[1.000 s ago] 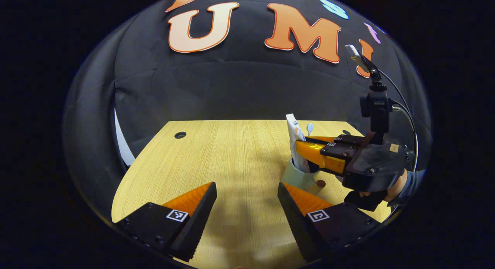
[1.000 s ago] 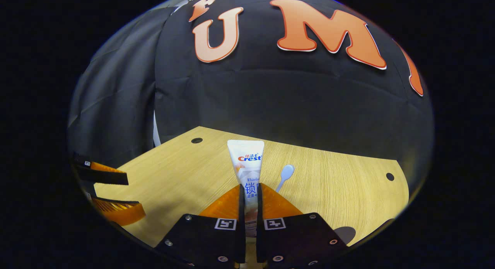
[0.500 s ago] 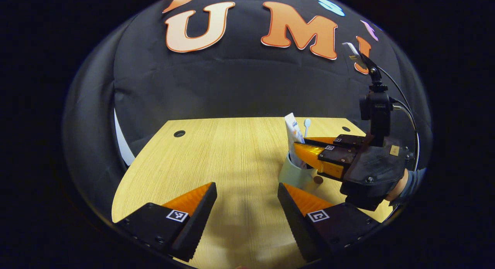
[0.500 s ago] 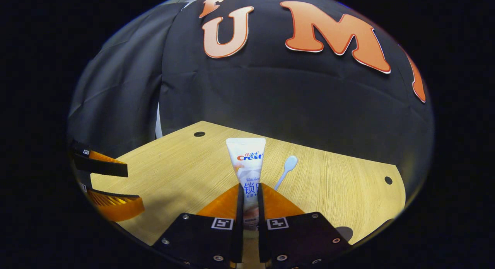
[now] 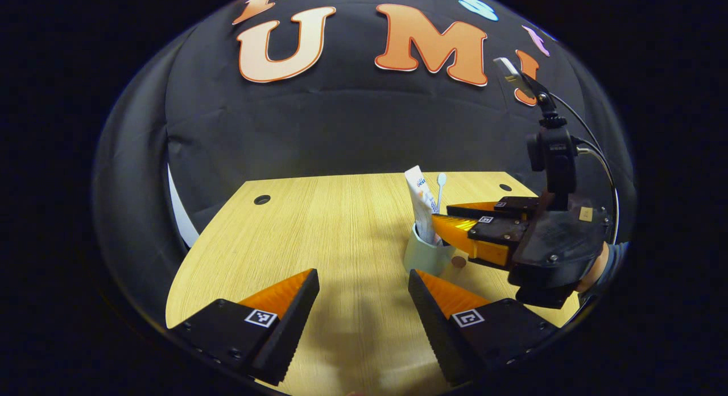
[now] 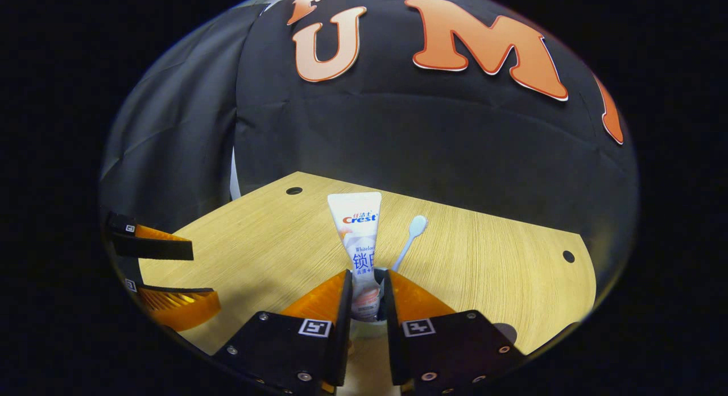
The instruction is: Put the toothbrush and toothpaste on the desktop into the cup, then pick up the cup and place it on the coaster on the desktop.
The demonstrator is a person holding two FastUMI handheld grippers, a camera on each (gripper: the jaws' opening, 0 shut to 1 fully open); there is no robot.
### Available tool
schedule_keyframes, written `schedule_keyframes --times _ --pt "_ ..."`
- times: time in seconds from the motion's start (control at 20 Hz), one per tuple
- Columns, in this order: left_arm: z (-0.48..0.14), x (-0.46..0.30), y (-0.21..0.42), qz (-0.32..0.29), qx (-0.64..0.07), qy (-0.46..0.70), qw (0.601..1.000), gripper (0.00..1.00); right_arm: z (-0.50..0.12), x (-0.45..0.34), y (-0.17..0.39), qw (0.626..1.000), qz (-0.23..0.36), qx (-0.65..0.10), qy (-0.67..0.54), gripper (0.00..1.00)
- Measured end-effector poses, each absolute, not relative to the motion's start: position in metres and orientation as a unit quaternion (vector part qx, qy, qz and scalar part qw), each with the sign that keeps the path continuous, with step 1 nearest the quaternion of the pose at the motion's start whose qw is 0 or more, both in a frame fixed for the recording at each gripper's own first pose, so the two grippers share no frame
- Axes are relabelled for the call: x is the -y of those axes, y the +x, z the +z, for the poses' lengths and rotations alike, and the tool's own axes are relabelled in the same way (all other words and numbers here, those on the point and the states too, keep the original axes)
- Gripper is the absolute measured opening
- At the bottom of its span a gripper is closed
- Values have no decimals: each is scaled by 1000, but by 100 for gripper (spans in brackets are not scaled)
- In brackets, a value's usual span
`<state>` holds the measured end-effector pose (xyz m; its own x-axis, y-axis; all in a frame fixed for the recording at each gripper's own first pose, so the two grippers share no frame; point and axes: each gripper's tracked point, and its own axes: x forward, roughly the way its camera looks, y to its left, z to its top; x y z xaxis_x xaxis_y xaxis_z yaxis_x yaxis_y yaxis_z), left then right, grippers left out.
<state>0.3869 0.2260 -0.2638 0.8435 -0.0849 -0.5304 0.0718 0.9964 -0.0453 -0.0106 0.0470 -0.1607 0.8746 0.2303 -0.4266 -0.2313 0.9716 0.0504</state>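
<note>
The toothpaste (image 6: pixel 359 239) and the toothbrush (image 6: pixel 410 236) both stand upright in the pale cup (image 5: pixel 424 255) on the right part of the desktop (image 5: pixel 318 225). The right gripper (image 6: pixel 367 296) has its jaws parted just wide of the tube, no longer pressing it, and the left gripper (image 5: pixel 364 296) hangs open, near the cup's left. The cup looks light, stiff and smooth-walled, top-heavy with its tall load, so a grip low on the wall seems safest; the coaster (image 5: pixel 458 262) lies just right of it.

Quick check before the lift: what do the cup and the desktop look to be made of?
Cup: probably plastic or glazed ceramic, pale, smooth and opaque with an even soft sheen; can't tell which. Desktop: wood or wood-look laminate, light, with fine straight grain lines and a matte finish.
</note>
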Motion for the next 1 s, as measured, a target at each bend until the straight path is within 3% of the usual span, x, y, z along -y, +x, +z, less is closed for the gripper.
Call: schedule_keyframes --times 0.2,0.55,0.8,0.85,0.9,1.0 --pt "-259 -217 387 -46 -273 -11 961 95 -141 -23 -25 972 104 -211 10 52" --pt "-254 -174 406 -80 -281 -24 956 95 -106 33 -60 980 63 -190 21 66" --pt "-265 -140 423 -99 -322 -33 941 95 -87 73 -87 983 28 -179 20 67" --pt "-270 -134 424 -101 -333 -41 937 95 -84 80 -92 984 22 -176 17 63" --pt "-273 -129 425 -101 -343 -46 933 95 -82 88 -97 985 15 -173 15 67" --pt "-280 -123 428 -101 -359 -51 926 96 -78 99 -105 985 4 -170 13 63"
